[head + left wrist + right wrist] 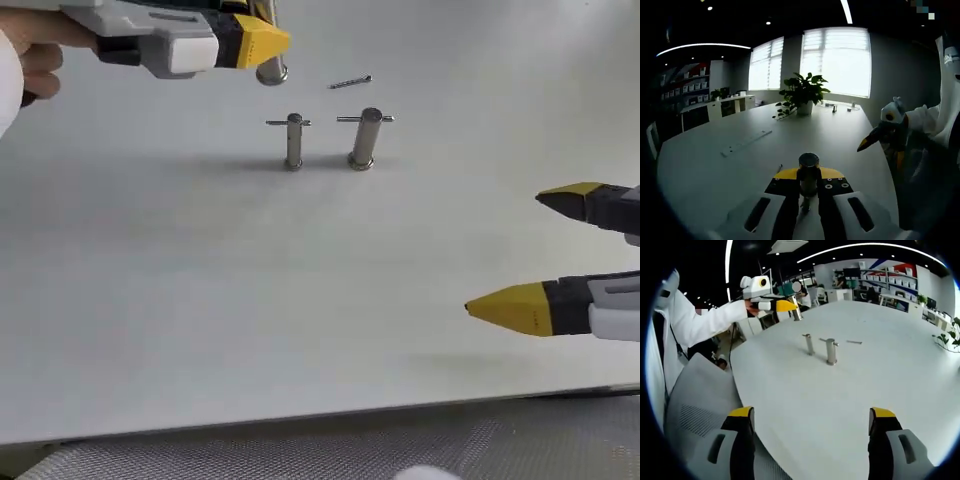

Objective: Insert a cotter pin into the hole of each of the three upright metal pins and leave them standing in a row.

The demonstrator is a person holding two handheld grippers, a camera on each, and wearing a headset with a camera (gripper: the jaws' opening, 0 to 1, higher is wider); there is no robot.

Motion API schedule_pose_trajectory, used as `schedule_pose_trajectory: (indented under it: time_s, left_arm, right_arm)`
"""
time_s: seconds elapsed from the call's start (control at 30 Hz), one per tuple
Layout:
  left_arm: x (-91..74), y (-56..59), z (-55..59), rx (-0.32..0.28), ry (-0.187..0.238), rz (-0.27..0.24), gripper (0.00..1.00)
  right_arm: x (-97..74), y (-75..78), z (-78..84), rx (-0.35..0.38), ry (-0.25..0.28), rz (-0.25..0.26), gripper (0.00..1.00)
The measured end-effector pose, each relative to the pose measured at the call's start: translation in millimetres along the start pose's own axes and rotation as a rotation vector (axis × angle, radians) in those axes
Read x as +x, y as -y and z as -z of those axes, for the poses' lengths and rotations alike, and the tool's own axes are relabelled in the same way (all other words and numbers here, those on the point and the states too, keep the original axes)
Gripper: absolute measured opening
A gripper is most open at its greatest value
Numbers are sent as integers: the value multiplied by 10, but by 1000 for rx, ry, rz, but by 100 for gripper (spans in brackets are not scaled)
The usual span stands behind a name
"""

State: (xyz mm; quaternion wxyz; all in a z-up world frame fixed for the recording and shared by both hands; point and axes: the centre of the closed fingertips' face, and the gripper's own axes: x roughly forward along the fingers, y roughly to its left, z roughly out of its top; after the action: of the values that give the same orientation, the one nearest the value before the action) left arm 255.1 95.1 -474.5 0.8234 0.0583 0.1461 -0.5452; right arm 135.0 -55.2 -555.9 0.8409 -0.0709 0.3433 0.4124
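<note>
1 metal pin (pixel 809 165) clamped in left gripper (pixel 809 175) jaws.

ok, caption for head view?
Left gripper grips third pin; two cottered pins stand upright, loose cotter pin beyond; right gripper open.

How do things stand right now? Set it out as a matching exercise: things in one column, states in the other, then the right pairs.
Things
1. loose cotter pin
2. third metal pin
3. right-hand standing metal pin
4. right hand-held gripper

States
a. open, holding nothing
b. upright on the table, cotter pin through it
c. lying flat on the table
d. clamped in the left hand-held gripper

Pairs: 1-c; 2-d; 3-b; 4-a
</note>
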Motion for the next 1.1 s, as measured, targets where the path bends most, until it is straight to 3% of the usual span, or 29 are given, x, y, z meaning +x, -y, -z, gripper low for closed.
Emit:
schedule_pose_trajectory:
  time_s: [0.2,0.33,0.53,0.7,0.83,1.1]
  left_arm:
    - [149,328,226,-1,-35,57,11]
    - [221,411,390,37,-71,38,11]
    - [285,497,626,40,-110,72,11]
    - [312,614,691,23,-129,79,11]
    - [334,681,774,48,-159,82,11]
    - [352,735,848,47,-166,98,11]
  right_arm:
    - [-21,-17,23,3,-2,0,93]
    - [-22,-19,38,8,-6,4,93]
    - [15,-41,47,9,-14,-4,93]
    - [33,-38,74,6,-26,-10,93]
    - [43,-45,82,8,-30,-13,93]
    - [56,-49,86,8,-40,-16,93]
